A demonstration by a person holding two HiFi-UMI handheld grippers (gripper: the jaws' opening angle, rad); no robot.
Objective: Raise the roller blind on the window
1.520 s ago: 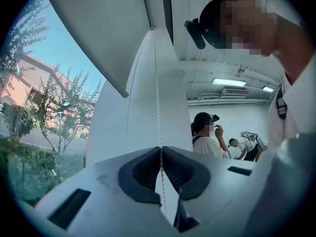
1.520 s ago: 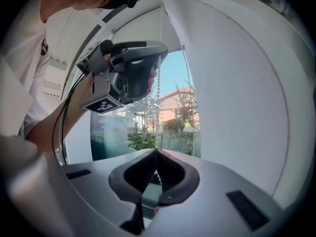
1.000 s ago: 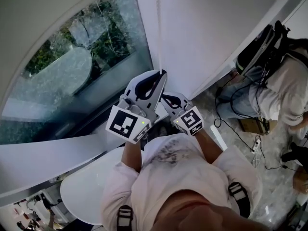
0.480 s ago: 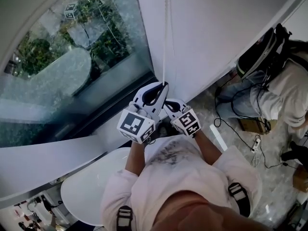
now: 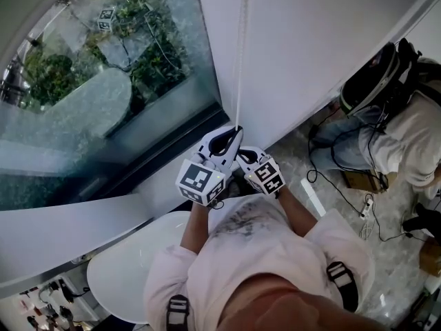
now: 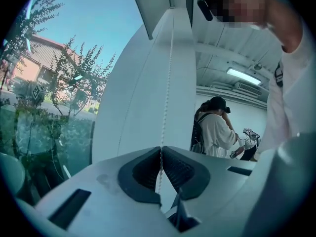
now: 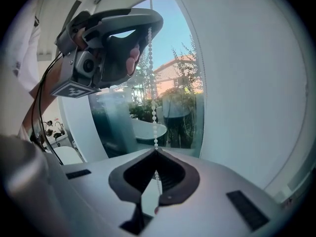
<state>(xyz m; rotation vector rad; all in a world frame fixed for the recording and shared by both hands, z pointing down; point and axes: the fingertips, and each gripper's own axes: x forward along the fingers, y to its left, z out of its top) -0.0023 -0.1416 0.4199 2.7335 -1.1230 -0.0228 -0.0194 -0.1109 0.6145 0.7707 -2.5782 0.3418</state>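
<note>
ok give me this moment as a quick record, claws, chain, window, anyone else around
left claw: shut on the bead chain
right claw: shut on the same chain, just below the left claw
bead chain: runs straight up from both claws along the white panel beside the glass
window: glass uncovered in the part seen from the head view, trees outside
other person: at the right, wearing a backpack, away from the chain
</note>
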